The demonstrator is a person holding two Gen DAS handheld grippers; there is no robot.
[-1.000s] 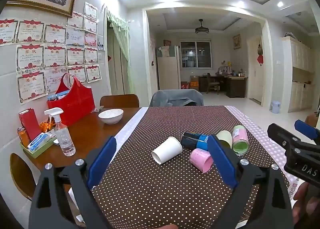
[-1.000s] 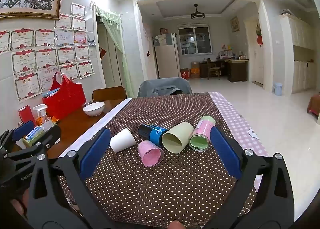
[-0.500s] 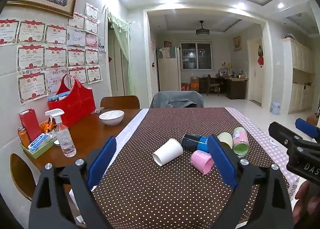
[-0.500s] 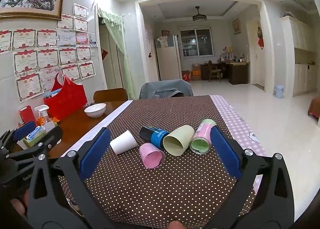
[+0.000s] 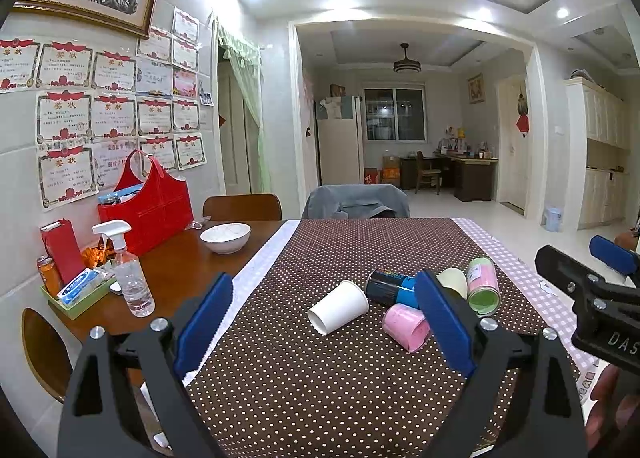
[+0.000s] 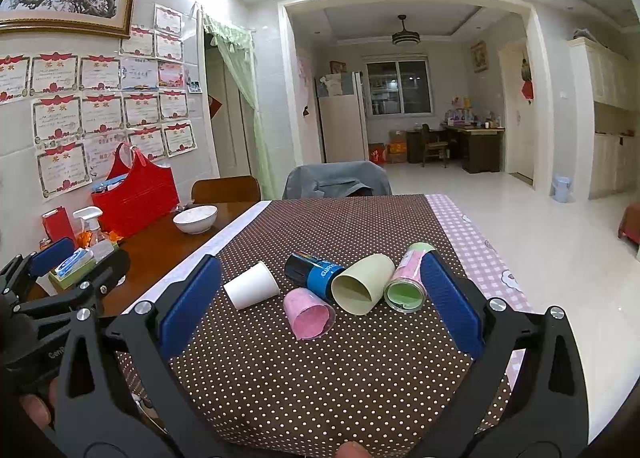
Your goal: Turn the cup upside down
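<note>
In the left wrist view the pale cream cup (image 5: 453, 281) was largely hidden behind the right blue pad of the left gripper (image 5: 322, 312), and part of the black and blue cylindrical can (image 5: 390, 289) was covered as well; only an outer portion of the right gripper (image 5: 592, 286) was caught at the frame's edge there, so its spread was judged from its own camera. In the right wrist view the right gripper (image 6: 316, 298) was seen with jaws spread wide and nothing between them, and the left gripper was likewise held wide and empty. Five containers were found lying on their sides in a cluster on the brown polka-dot tablecloth (image 6: 320, 378): a white paper cup (image 6: 252, 289) at the left, slightly apart, a pink plastic cup (image 6: 309, 313) nearest the cameras, the can, the cream cup (image 6: 362, 284) with its open mouth toward the right camera, and a pink and green cylindrical container (image 6: 408, 278) at the right. Lettering on the can could not be read. A white ceramic bowl (image 5: 225, 238) and a clear spray bottle (image 5: 128, 278) were seen on the bare wooden tabletop (image 5: 172, 270). Compared with a second earlier, the cups were unchanged in position and both grippers were held just as wide; only a slight shift of viewpoint was noted.
</note>
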